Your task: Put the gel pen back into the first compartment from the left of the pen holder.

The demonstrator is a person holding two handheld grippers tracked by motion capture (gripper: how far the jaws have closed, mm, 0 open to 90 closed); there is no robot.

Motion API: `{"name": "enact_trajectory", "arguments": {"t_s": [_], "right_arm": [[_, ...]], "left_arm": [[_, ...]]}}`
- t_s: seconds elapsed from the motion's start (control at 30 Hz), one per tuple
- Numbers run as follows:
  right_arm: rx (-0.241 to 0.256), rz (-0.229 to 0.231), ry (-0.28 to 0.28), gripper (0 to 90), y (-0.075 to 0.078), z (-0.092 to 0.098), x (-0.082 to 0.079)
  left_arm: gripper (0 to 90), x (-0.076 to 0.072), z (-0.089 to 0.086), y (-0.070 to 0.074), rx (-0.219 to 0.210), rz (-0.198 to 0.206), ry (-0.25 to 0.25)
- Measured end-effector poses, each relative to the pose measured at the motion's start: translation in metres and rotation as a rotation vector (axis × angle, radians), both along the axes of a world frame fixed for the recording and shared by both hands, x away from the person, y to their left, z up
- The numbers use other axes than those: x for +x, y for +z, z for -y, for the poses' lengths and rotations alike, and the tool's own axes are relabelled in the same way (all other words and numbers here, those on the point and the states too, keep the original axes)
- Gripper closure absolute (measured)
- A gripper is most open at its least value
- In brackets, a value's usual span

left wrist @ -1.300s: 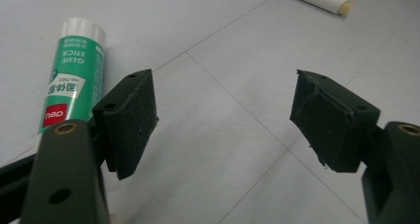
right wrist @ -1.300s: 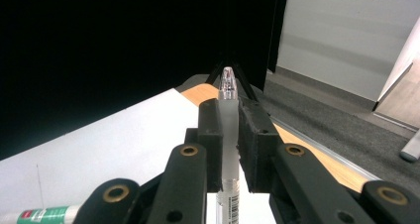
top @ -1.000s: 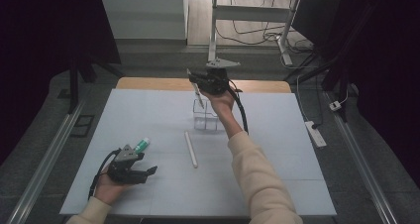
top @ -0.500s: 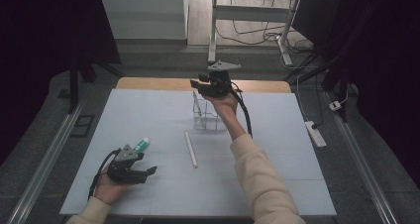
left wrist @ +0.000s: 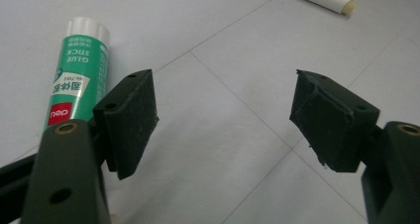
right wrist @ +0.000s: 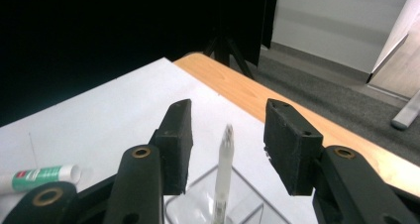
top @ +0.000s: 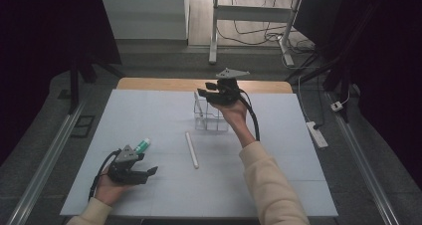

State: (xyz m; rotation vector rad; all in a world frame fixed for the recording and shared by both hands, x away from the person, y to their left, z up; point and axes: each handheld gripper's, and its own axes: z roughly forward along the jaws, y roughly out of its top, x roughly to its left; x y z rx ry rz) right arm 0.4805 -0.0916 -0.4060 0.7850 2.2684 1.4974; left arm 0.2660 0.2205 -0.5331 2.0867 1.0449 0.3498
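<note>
While the right gripper (top: 205, 92) hangs released above the pen (right wrist: 224, 169) standing in the clear holder (top: 211, 119) at frame centre, collecting continues. Next, the released left gripper (top: 149, 172), lower left, probably must close round the glue stick (left wrist: 77, 70).

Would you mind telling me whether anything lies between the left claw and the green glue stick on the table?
Nothing visible: the left claw is open, and the green glue stick lies bare right beside one pad.
</note>
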Motion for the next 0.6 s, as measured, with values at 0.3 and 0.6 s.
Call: {"name": "enact_trajectory", "arguments": {"t_s": [0.3,0.6], "right_arm": [[-0.021,-0.012,0.006,53.3,-0.006,0.021,-0.011],[-0.048,-0.019,-0.003,53.2,-0.014,0.045,-0.023]], "left_arm": [[25.9,0.0,0.0,0.0,0.001,0.001,0.001],[25.9,0.0,0.001,0.0,0.003,0.001,0.002]]}}
